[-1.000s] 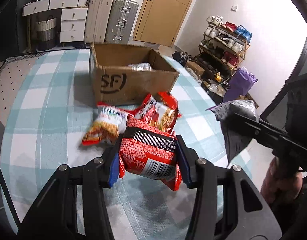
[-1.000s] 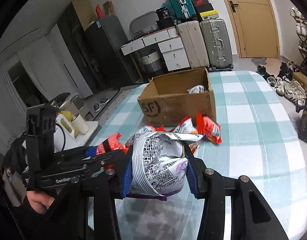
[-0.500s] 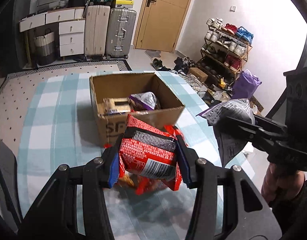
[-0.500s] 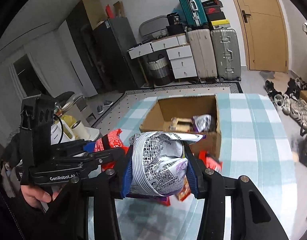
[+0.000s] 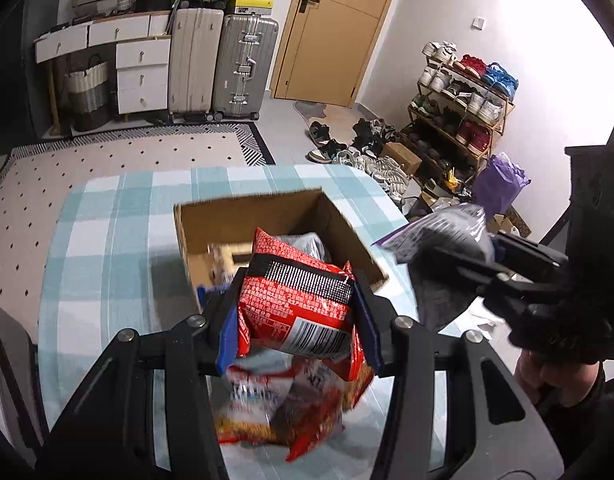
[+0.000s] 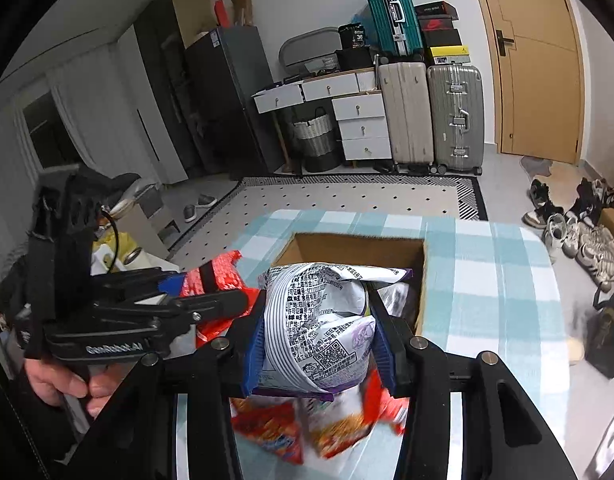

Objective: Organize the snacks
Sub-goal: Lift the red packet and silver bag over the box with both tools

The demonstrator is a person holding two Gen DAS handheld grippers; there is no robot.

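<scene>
My left gripper [image 5: 293,320] is shut on a red snack packet [image 5: 295,304] with a black band and a barcode, held in the air just short of the open cardboard box [image 5: 243,216]. My right gripper [image 6: 319,336] is shut on a white and purple printed snack bag [image 6: 319,320], also raised in front of the box [image 6: 423,276]. Each gripper shows in the other's view: the right one [image 5: 447,264] with its bag [image 5: 439,236] at right, the left one [image 6: 203,300] with the red packet [image 6: 215,276] at left. Several snack bags [image 5: 275,408] lie on the checked tablecloth below.
The box holds other packets [image 5: 307,244]. The table [image 5: 107,220] has a blue and white checked cloth, with its far edge beyond the box. Suitcases [image 5: 243,64], drawers [image 5: 141,76], a door and a shoe rack [image 5: 463,96] stand around the room. A hand [image 6: 63,380] grips the left handle.
Both grippers have risen and moved forward towards the box with their packets. The box now sits closer and lower in view, with its inside showing; the loose bags have dropped below the grippers.
</scene>
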